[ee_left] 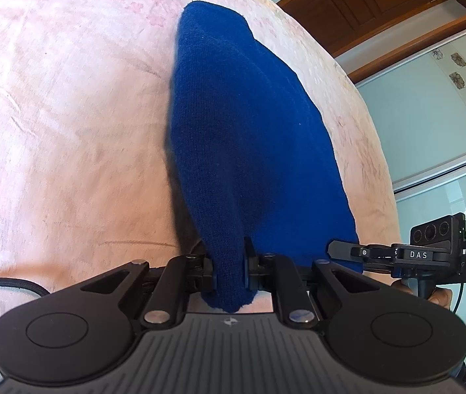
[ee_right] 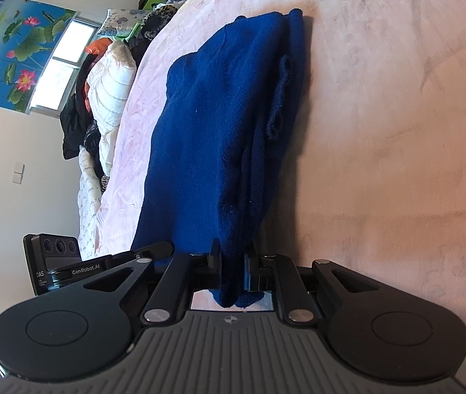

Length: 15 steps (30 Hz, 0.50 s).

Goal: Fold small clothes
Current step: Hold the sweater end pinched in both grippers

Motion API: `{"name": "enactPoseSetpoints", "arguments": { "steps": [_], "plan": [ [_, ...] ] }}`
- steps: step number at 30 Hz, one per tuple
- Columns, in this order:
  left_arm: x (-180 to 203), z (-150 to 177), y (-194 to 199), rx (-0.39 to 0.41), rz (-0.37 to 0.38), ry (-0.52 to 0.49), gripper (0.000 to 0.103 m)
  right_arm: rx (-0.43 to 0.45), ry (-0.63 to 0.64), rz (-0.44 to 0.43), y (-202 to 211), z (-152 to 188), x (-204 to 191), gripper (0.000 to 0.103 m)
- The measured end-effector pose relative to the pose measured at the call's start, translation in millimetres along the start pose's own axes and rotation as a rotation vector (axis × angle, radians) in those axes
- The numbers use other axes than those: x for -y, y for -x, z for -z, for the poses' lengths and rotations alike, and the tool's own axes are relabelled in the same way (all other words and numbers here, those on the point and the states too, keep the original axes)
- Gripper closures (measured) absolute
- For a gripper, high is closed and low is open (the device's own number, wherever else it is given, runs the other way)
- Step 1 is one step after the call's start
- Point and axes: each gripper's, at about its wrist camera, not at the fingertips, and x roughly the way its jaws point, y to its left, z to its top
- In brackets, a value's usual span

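A dark blue knit garment (ee_left: 243,131) lies stretched across the pink bedspread (ee_left: 62,115). My left gripper (ee_left: 229,266) is shut on one near corner of it, with cloth bunched between the jaws. My right gripper (ee_right: 233,267) is shut on the other near corner of the blue garment (ee_right: 220,124), which shows folded layers along its right side. The right gripper also shows in the left wrist view (ee_left: 341,249) at the garment's right edge. The left gripper shows in the right wrist view (ee_right: 164,248) at the garment's left edge.
A heap of clothes and pillows (ee_right: 108,92) lies at the far side of the pink bedspread (ee_right: 397,164). A wooden cabinet (ee_left: 381,3) and a pale wardrobe door (ee_left: 436,108) stand beyond the bed edge. A black cable (ee_left: 6,284) lies at the lower left.
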Motion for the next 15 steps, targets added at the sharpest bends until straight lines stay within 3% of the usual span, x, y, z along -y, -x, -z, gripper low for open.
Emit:
{"name": "enactPoseSetpoints", "arguments": {
  "steps": [15],
  "plan": [
    [-0.2, 1.2, 0.7, -0.001, 0.000, -0.003, 0.090, 0.000, 0.006, -0.001, 0.0, 3.0, -1.8, 0.087]
  ]
}}
